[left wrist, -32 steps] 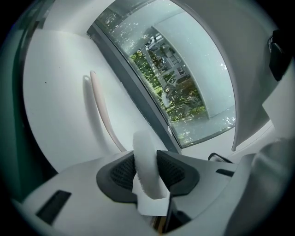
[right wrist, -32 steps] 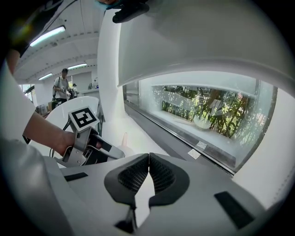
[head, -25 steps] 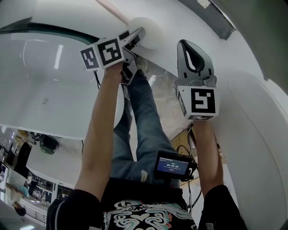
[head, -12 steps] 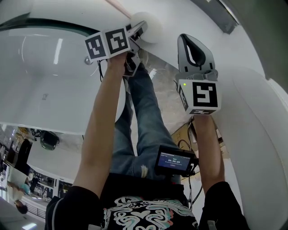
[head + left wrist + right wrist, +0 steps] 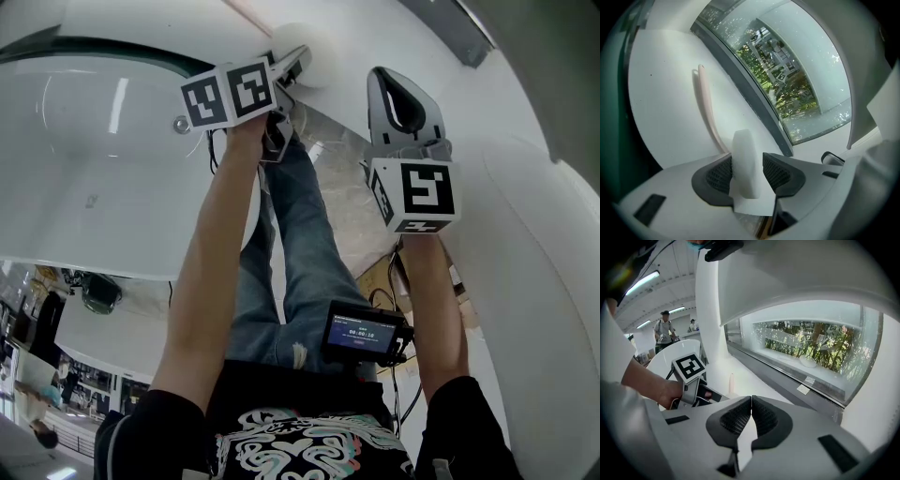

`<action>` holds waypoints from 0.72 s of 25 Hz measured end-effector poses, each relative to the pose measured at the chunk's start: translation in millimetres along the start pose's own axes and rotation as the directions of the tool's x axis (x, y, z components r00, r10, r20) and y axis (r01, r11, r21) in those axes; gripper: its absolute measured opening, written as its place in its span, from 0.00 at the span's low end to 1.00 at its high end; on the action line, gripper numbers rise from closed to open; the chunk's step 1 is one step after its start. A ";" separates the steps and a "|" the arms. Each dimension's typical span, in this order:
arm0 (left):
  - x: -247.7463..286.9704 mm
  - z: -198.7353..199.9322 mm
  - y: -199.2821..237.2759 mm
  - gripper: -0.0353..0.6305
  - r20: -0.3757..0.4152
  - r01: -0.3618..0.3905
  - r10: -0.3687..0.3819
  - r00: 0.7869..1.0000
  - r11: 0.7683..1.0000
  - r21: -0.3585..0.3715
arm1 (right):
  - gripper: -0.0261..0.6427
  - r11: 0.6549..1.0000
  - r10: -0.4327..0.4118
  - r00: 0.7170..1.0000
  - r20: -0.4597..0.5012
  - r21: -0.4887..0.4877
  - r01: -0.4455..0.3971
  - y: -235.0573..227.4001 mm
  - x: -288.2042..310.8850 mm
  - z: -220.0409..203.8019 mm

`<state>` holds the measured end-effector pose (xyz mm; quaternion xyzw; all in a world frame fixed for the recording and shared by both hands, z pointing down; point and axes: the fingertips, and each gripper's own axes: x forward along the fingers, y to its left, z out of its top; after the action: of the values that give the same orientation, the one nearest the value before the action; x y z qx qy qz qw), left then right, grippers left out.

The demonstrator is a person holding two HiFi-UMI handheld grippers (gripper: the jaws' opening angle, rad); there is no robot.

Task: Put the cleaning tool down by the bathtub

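The left gripper [image 5: 748,165] has edged a little farther away and its jaws have just been opening; they now stand spread, loose round the cleaning tool [image 5: 743,157]. It lies on the white ledge [image 5: 661,98] by the bathtub [image 5: 84,202], so placing looks done and only withdrawal is left. The right gripper [image 5: 751,412] is empty, its jaws pressed together

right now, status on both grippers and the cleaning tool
Left gripper fingers just opening, white sponge head of the cleaning tool loose between them. Right gripper shut, empty. Pink handle lying on the white ledge. Nothing in the way.
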<state>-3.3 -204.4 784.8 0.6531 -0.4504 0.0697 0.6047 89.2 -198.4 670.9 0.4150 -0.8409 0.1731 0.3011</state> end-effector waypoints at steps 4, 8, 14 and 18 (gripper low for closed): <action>-1.7 -3.6 1.6 0.35 -0.007 -0.009 0.009 1.000 1.000 -0.001 | 0.08 1.000 -0.004 1.000 -0.004 0.003 0.004 0.0 -0.7 -1.0; -10.2 -3.8 -4.0 0.36 -0.005 -0.008 0.008 1.000 1.000 0.001 | 0.08 1.000 -0.007 1.000 -0.001 0.003 0.007 0.7 -8.3 3.0; -20.9 -3.8 -9.3 0.36 0.004 -0.013 0.013 1.000 1.000 0.001 | 0.08 1.000 -0.015 1.000 0.007 0.003 0.015 1.2 -16.7 5.9; -31.6 -1.7 -10.8 0.36 0.016 -0.019 0.019 1.000 1.000 0.004 | 0.08 1.000 -0.017 1.000 0.016 0.002 0.017 2.0 -20.1 9.7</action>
<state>-13.7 -188.5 757.2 0.6507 -0.4614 0.0711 0.5988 93.6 -190.6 650.5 0.4236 -0.8396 0.1680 0.2955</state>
